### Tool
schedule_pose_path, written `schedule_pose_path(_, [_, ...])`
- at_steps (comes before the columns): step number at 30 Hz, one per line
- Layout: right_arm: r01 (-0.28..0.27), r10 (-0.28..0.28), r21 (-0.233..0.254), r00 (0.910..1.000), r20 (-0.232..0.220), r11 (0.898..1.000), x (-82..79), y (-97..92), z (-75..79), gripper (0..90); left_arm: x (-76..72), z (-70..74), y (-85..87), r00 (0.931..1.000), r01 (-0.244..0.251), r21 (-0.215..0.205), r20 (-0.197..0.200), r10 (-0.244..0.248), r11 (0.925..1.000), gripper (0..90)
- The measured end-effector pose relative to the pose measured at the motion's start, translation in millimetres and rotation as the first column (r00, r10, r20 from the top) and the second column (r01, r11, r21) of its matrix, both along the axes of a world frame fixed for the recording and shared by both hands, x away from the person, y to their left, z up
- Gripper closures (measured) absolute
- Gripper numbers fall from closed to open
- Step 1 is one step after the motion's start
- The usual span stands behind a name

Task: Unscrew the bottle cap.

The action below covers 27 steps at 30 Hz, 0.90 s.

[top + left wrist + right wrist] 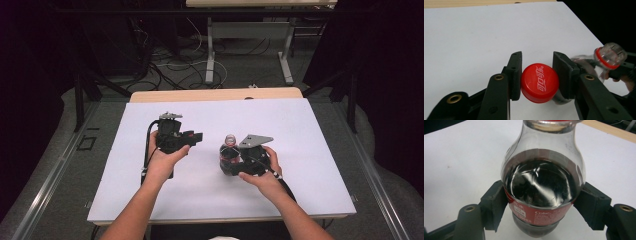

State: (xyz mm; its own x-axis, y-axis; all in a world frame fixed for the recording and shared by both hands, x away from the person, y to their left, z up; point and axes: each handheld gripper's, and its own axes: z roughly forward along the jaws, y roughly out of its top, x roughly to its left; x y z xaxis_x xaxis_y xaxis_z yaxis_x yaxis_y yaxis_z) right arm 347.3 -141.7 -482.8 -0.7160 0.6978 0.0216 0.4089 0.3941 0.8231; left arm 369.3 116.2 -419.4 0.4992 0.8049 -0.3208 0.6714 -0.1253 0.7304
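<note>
Table (white-topped), cabled floor beyond.

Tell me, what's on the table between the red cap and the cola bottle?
Nothing. In the high view, only bare white table separates the left hand-held gripper, holding the red cap, from the cola bottle.

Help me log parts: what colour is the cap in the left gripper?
Red with white lettering; the cap shows best in the left gripper view.
</note>
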Motion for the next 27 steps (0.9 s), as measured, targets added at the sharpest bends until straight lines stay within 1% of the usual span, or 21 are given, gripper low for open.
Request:
schedule_pose_path(1, [0.004,-0.004,-0.001,1.0000,0.002,1.000,2.1,-0.7,0.5,29.7,0.4,-4.4,5.5,1.0000,-0.008,0.005,-0.001,0.008,1.0000,61.2])
schedule_pose_path(4, [0.025,-0.025,-0.002,0.9996,0.012,1.000,8.1,-1.3,2.4,29.7,-0.2,-9.6,10.1,0.9998,-0.021,0.014,0.004,0.021,0.9997,61.2])
schedule_pose_path(6, [0.031,-0.031,0.003,0.9993,0.019,1.000,12.6,-1.4,4.1,29.7,-0.9,-14.1,15.1,0.9996,-0.026,0.015,-0.001,0.026,0.9995,61.2])
schedule_pose_path(7, [0.034,-0.034,0.005,0.9992,0.022,0.999,14.6,-1.2,5.0,29.7,-1.4,-18.1,19.8,0.9993,-0.037,0.013,-0.006,0.037,0.9992,61.2])
schedule_pose_path(8, [0.041,-0.041,0.010,0.9989,0.024,0.999,16.5,-0.7,5.8,29.7,-1.4,-18.1,19.8,0.9993,-0.037,0.013,-0.006,0.037,0.9992,61.2])
schedule_pose_path(9, [0.040,-0.040,0.000,0.9991,0.015,0.999,18.6,-0.7,7.3,29.7,-1.4,-19.4,23.0,0.9994,-0.033,0.011,-0.013,0.033,0.9994,61.2])
schedule_pose_path(10, [0.040,-0.040,0.000,0.9991,0.015,0.999,18.6,-0.7,7.3,29.7,-1.3,-21.3,25.3,0.9991,-0.041,0.007,-0.013,0.041,0.9991,61.2])
schedule_pose_path(11, [0.046,-0.046,0.005,0.9987,0.024,0.999,21.0,0.1,7.6,29.7,-1.0,-22.4,27.8,0.9989,-0.042,0.010,-0.018,0.043,0.9990,61.2])
schedule_pose_path(12, [0.043,-0.043,0.002,0.9989,0.020,0.999,25.5,0.9,9.3,29.6,-0.8,-22.6,30.9,0.9988,-0.043,0.015,-0.025,0.043,0.9990,61.2])
schedule_pose_path(13, [0.043,-0.043,0.002,0.9989,0.020,0.999,25.5,0.9,9.3,29.6,-0.6,-23.5,33.4,0.9983,-0.054,0.013,-0.018,0.055,0.9984,61.2])
schedule_pose_path(15, [0.059,-0.059,0.006,0.9980,0.021,0.998,31.2,3.1,11.8,29.7,-0.7,-24.2,39.5,0.9976,-0.066,0.013,-0.021,0.066,0.9978,61.2])
schedule_pose_path(17, [0.061,-0.062,0.010,0.9979,0.022,0.998,33.8,3.9,12.1,29.7,-1.0,-25.5,44.5,0.9967,-0.078,0.004,-0.023,0.078,0.9970,61.2])
schedule_pose_path(18, [0.065,-0.065,0.005,0.9977,0.020,0.998,39.3,5.7,13.1,29.7,-1.6,-26.7,49.0,0.9963,-0.084,-0.005,-0.019,0.084,0.9965,61.2])
schedule_pose_path(19, [0.065,-0.065,0.005,0.9977,0.020,0.998,39.3,5.7,13.1,29.7,-1.6,-26.7,49.0,0.9963,-0.084,-0.005,-0.019,0.084,0.9965,61.2])
schedule_pose_path(20, [0.068,-0.068,0.002,0.9976,0.011,0.998,41.6,7.0,14.1,29.6,-2.0,-26.9,50.7,0.9961,-0.087,-0.007,-0.019,0.086,0.9962,61.2])
schedule_pose_path(21, [0.076,-0.075,-0.012,0.9970,0.020,0.997,47.3,9.6,14.8,29.6,-2.3,-27.3,52.4,0.9958,-0.091,-0.011,-0.016,0.091,0.9958,61.2])
schedule_pose_path(23, [0.084,-0.084,-0.009,0.9961,0.025,0.996,53.2,12.1,14.6,29.6,-2.7,-27.3,56.4,0.9951,-0.096,-0.018,-0.024,0.096,0.9952,61.2])
schedule_pose_path(24, [0.087,-0.087,-0.016,0.9957,0.033,0.996,56.8,12.5,14.2,29.6,-2.7,-27.7,58.5,0.9948,-0.100,-0.019,-0.023,0.100,0.9948,61.1])
schedule_pose_path(27, [0.106,-0.106,-0.001,0.9941,0.024,0.994,66.8,14.7,11.9,29.6,-2.8,-29.0,63.2,0.9936,-0.109,-0.022,-0.033,0.108,0.9938,61.2])
